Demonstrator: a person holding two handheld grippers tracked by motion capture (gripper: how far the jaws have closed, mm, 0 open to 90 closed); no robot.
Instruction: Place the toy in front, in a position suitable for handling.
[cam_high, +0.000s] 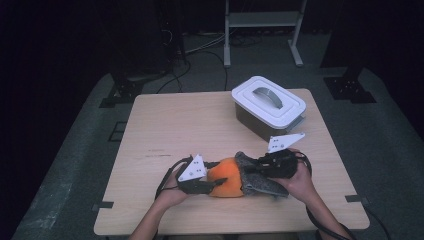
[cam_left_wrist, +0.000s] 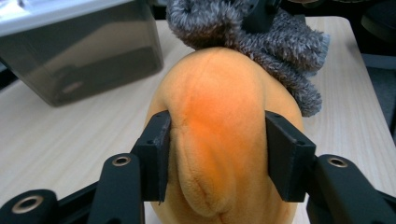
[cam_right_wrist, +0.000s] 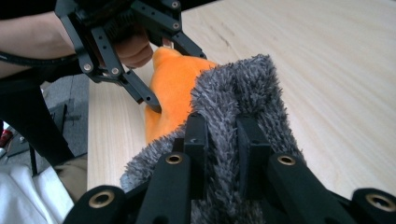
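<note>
Two soft pieces make up what we are handling: an orange plush toy (cam_high: 227, 177), rounded and seamed down its middle, and a shaggy grey cloth (cam_high: 257, 177) wrapped over its far end. They lie low in the high view, just below the middle, on the pale wooden table (cam_high: 165, 125). Our left gripper (cam_high: 210, 185) is clenched on the orange plush, its pads dented into both sides. Our right gripper (cam_high: 257, 167) pinches a ridge of the grey cloth. Toward the upper right stands a grey box (cam_high: 267, 120) with a white handled lid (cam_high: 268, 100), well apart from the toy.
</note>
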